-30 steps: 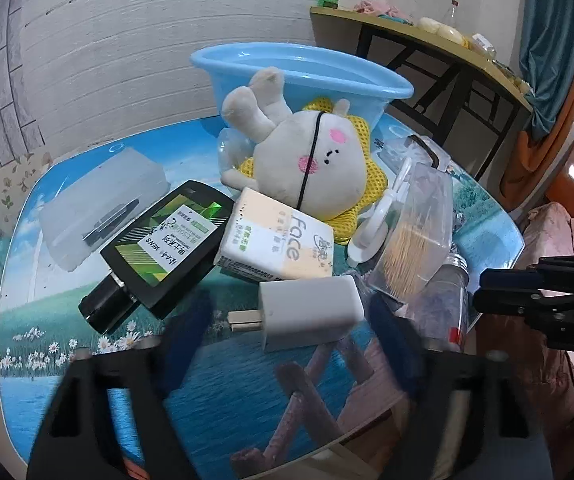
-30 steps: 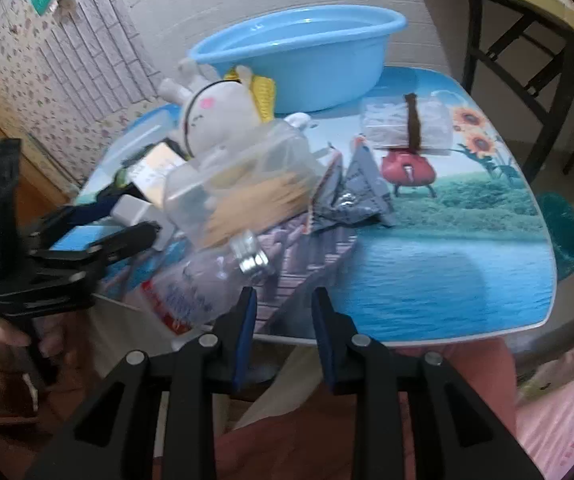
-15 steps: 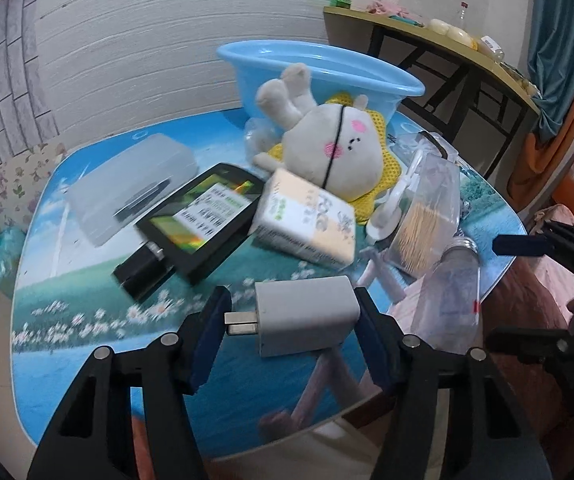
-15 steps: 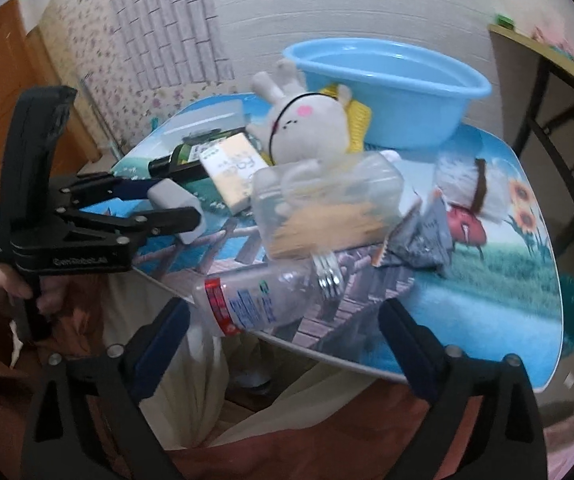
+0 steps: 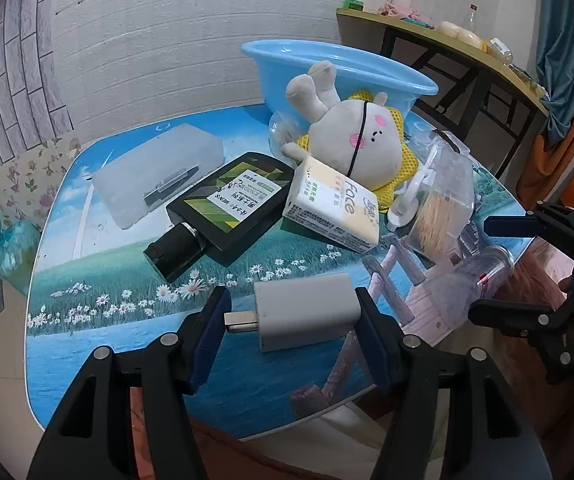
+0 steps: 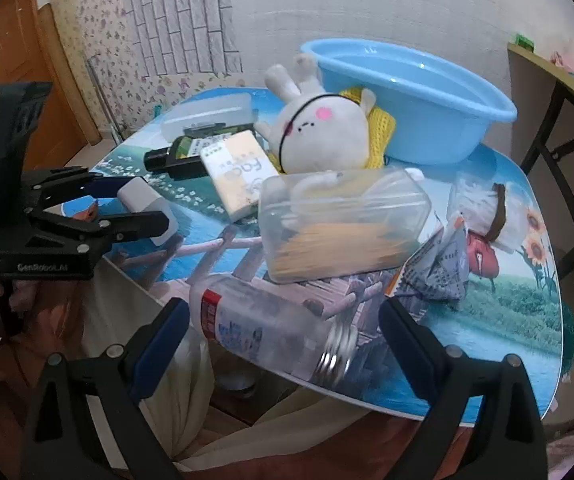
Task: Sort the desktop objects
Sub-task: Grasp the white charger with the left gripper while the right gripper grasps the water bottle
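Note:
My left gripper (image 5: 291, 324) is shut on a white charger (image 5: 307, 316), pads on its plug end and its back, near the table's front edge. The right wrist view shows the same charger (image 6: 137, 194) in the left gripper (image 6: 143, 202). A clear plastic bottle (image 6: 263, 324) with a red label and a metal cap lies on its side at the table edge. My right gripper (image 6: 283, 340) stands wide open around it, with neither pad touching it. In the left wrist view the right gripper (image 5: 483, 270) straddles the bottle (image 5: 467, 280).
A blue basin (image 5: 327, 68) stands at the back with a white plush rabbit (image 5: 359, 148) leaning on it. A tissue pack (image 5: 331, 210), a black flask (image 5: 227, 208), a frosted box (image 5: 155, 176), a clear toothpick box (image 6: 343, 228) and a crumpled wrapper (image 6: 435, 268) crowd the table (image 5: 99, 280).
The right gripper went from shut to wide open, rolled, and came to sit around the bottle. The left gripper closed on the charger and moved a little with it.

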`<state>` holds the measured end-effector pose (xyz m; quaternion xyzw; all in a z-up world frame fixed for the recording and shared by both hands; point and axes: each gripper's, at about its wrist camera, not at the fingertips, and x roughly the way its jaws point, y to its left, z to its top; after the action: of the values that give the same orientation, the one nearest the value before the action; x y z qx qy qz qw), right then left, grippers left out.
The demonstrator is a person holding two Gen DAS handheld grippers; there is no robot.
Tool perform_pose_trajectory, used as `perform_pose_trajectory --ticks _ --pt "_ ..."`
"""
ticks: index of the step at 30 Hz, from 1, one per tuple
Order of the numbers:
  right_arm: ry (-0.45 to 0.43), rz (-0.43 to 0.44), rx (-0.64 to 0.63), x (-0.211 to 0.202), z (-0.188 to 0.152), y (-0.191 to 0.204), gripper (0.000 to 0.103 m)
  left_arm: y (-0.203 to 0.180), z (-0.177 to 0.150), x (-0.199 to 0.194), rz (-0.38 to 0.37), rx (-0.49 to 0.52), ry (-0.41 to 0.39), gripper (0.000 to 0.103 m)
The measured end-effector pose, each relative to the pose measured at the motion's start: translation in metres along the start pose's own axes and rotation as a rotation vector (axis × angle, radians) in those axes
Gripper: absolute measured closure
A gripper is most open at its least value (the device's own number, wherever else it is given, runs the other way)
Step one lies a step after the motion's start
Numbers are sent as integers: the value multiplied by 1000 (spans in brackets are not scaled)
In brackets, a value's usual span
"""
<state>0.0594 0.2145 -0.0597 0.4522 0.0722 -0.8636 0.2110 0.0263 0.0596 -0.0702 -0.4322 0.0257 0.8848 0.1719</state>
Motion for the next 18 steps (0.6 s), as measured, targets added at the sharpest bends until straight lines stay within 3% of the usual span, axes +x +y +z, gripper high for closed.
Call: perform_pose_trajectory --ticks 6,18 --pt "65 -4 90 8 1 2 6 -2 1 3 21 -4 6 41" --pt "90 -62 230 0 1 -5 6 0 -1 5 34 -32 20 41"
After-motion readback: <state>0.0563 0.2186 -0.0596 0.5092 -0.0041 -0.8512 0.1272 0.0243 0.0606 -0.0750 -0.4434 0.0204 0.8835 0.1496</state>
